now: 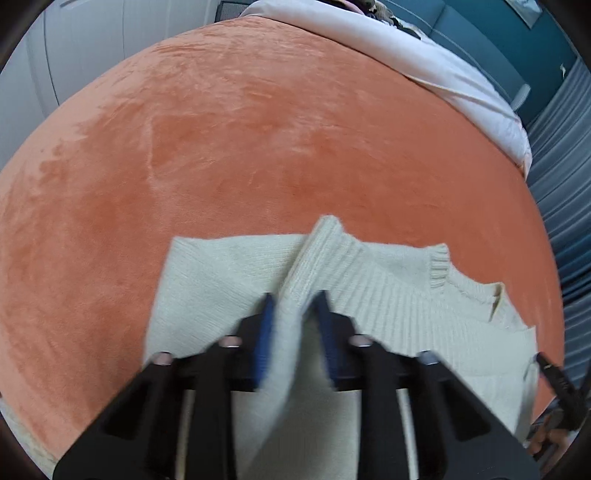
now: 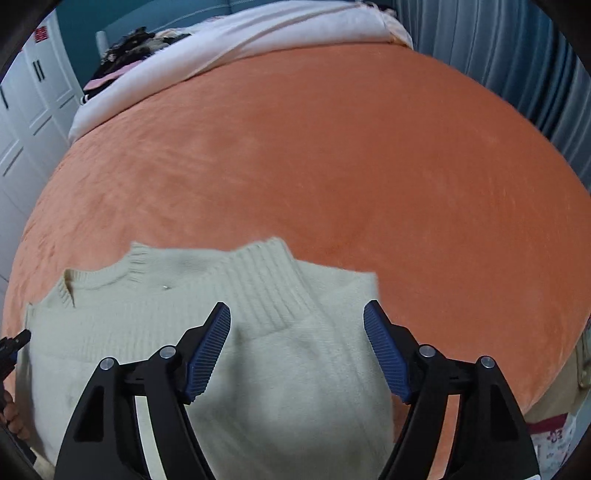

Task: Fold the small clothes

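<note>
A cream knitted sweater [image 1: 399, 306] lies flat on the orange blanket [image 1: 258, 129], its ribbed collar toward the right in the left wrist view. One sleeve [image 1: 317, 251] is folded across the body. My left gripper [image 1: 296, 295] is shut on that sleeve, and the cloth runs up between the blue pads [image 1: 264, 343]. In the right wrist view the sweater [image 2: 147, 317] fills the lower left, with the other sleeve's ribbed cuff [image 2: 266, 280] laid over it. My right gripper [image 2: 296, 304] hangs open just above that sleeve, its pads apart from the cloth.
A white duvet [image 2: 258, 33] and a dark pile of clothes [image 2: 129, 48] lie at the far end of the bed. Blue curtains [image 2: 498, 55] hang on the right, white cupboard doors [image 2: 29, 110] stand on the left. Bare orange blanket [image 2: 332, 147] stretches beyond the sweater.
</note>
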`<state>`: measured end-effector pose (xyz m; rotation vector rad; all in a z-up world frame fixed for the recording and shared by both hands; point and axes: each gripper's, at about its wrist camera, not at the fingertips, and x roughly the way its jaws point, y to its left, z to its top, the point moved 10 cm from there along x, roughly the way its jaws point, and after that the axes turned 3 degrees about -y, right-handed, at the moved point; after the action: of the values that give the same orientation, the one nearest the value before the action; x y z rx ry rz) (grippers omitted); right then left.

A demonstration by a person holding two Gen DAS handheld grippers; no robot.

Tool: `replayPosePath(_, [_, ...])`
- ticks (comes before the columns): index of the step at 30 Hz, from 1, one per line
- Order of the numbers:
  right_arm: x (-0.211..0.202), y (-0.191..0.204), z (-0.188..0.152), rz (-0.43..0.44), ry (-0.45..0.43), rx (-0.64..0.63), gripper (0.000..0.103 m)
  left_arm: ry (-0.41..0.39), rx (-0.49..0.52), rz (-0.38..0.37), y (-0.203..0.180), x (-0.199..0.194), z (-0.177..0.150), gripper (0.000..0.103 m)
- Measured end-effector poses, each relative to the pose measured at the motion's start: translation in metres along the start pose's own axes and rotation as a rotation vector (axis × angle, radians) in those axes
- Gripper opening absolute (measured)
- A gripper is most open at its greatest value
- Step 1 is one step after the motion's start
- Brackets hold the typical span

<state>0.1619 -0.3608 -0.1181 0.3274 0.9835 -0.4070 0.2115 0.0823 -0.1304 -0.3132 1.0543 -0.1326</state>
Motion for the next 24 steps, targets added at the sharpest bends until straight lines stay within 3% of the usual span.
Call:
replayPosePath(1, [0.008, 0.004, -0.006, 0.056, 0.043, 0.013, 0.012, -0.016, -0.019, -0.010, -0.002, -0.006, 0.002, 0.009])
replayPosePath(2, [0.010, 0.012, -0.009, 0.114, 0.069, 0.011, 0.012, -0.036, -0.027, -0.022, -0.006, -0.013, 0.006, 0.009])
replayPosePath(5, [-0.035, 0.028, 0.013, 0.169, -0.077, -0.009, 0.011, -0.107, -0.034, -0.066, -0.018, -0.044, 0.024, 0.008])
replayPosePath(8, [-0.060, 0.015, 0.036, 0.211, -0.163, 0.075, 0.011, -0.100, -0.022, -0.026, -0.015, -0.038, 0.036, 0.009])
replayPosePath(10, [-0.030, 0.004, 0.030, 0.181, -0.084, 0.084, 0.012, -0.018, 0.013, 0.040, -0.006, -0.001, 0.026, 0.009])
replayPosePath(11, [-0.003, 0.001, 0.017, 0.141, -0.003, 0.058, 0.012, 0.035, 0.023, 0.068, -0.001, 0.018, 0.016, 0.011])
replayPosePath(12, [0.020, -0.002, 0.001, 0.099, 0.079, 0.034, 0.013, 0.046, 0.025, 0.091, 0.004, 0.028, 0.009, 0.012])
replayPosePath(13, [0.023, -0.002, -0.003, 0.091, 0.075, 0.026, 0.015, 0.006, 0.026, 0.086, 0.003, 0.023, 0.010, 0.013])
replayPosePath(15, [-0.005, 0.007, 0.004, 0.069, -0.004, 0.007, 0.020, -0.034, 0.006, 0.079, 0.003, -0.003, 0.011, 0.023])
replayPosePath(17, [-0.043, 0.020, 0.009, 0.073, -0.108, -0.014, 0.022, -0.094, -0.051, 0.027, 0.007, -0.037, 0.010, 0.060])
replayPosePath(19, [-0.076, 0.056, 0.001, 0.164, -0.132, -0.067, 0.022, -0.169, -0.113, -0.006, 0.021, -0.072, 0.005, 0.077])
replayPosePath(21, [-0.090, 0.101, -0.017, 0.275, -0.079, -0.130, 0.022, -0.160, -0.158, -0.010, 0.036, -0.088, -0.011, 0.078])
replayPosePath(24, [-0.098, 0.170, -0.064, 0.428, 0.044, -0.210, 0.021, -0.086, -0.270, -0.021, 0.065, -0.090, -0.042, 0.079])
